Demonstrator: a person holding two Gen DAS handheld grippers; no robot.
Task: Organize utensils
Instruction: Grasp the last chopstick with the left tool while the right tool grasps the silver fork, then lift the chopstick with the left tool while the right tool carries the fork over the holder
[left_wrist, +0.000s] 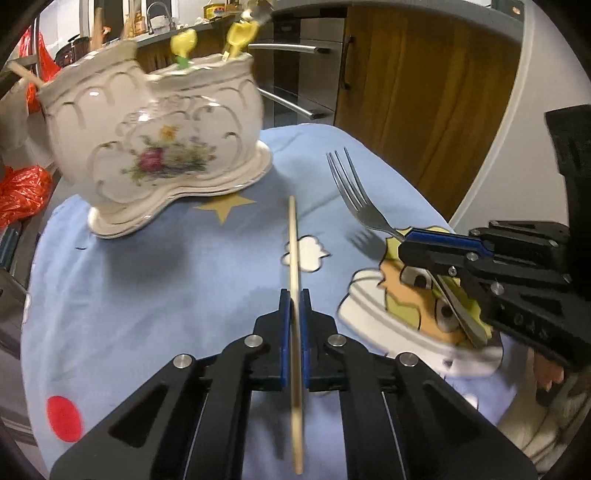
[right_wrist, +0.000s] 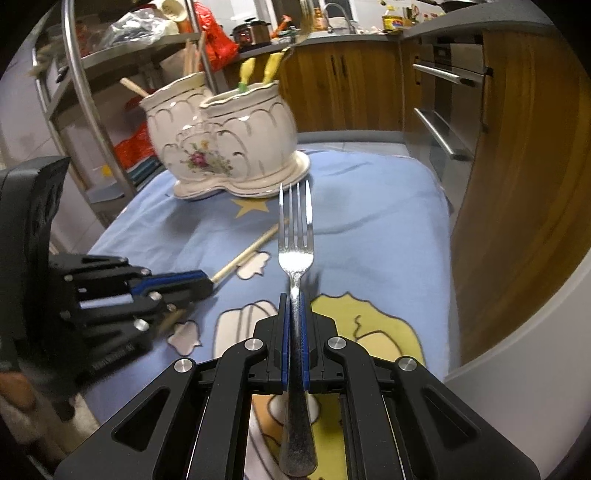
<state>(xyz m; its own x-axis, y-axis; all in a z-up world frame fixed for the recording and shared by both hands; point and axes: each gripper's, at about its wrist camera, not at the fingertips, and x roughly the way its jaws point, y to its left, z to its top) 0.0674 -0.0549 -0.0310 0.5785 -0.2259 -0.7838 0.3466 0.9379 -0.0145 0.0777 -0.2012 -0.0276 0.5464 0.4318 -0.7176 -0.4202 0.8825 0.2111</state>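
Observation:
My left gripper (left_wrist: 294, 295) is shut on a wooden chopstick (left_wrist: 293, 243) that points ahead over the blue cartoon cloth (left_wrist: 147, 280). Its blue pads clamp the stick near its middle. My right gripper (right_wrist: 293, 299) is shut on a metal fork (right_wrist: 295, 243), tines forward and raised off the cloth. A cream two-pot ceramic utensil holder (left_wrist: 155, 140) with a flower print stands at the far side. It holds yellow-handled utensils (left_wrist: 238, 37) in one pot and wooden sticks (right_wrist: 192, 55) in the other. Each gripper shows in the other's view: right gripper (left_wrist: 402, 245), left gripper (right_wrist: 210, 282).
A metal rack (right_wrist: 85, 103) with red bags stands left of the table. Wooden cabinets and an oven with steel handles (right_wrist: 439, 140) lie behind and to the right. The cloth-covered table edge (right_wrist: 448, 221) drops off at right.

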